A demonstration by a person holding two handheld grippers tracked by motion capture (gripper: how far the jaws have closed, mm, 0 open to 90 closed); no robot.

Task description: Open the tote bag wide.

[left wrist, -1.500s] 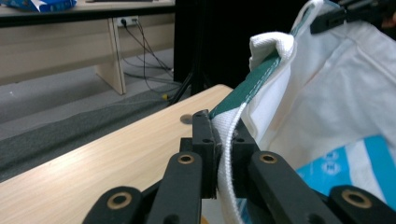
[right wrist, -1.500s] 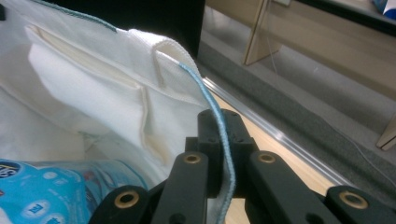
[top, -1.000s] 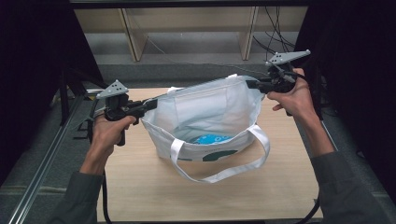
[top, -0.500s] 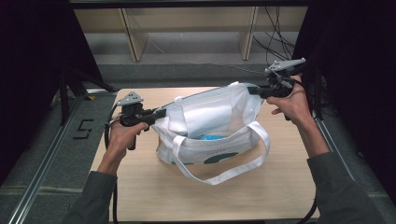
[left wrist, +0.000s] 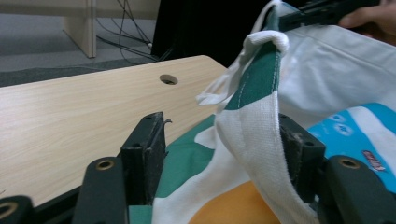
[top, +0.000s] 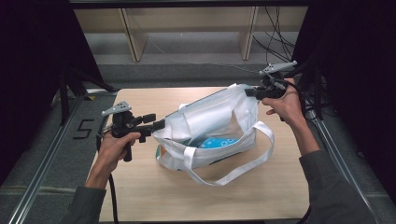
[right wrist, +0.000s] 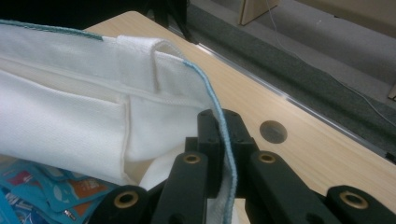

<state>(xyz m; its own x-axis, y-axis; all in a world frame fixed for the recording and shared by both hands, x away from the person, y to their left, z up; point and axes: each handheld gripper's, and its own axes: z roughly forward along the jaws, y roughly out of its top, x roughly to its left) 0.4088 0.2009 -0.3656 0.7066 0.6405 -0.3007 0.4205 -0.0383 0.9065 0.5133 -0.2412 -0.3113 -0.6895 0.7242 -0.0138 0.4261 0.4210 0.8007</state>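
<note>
Bag (top: 219,126) stretches between grippers: right gripper (top: 251,92) pinches its rim, left gripper (top: 159,125) gapes around fabric.

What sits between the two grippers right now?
The white tote bag, its mouth stretched open between the left gripper and the right gripper, with a blue packet inside, as seen in the high view.

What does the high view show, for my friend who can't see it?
Two hand-held grippers stretch open a white tote bag on a wooden table: the left gripper holds one end, the right gripper the other. A blue packet lies inside.
</note>
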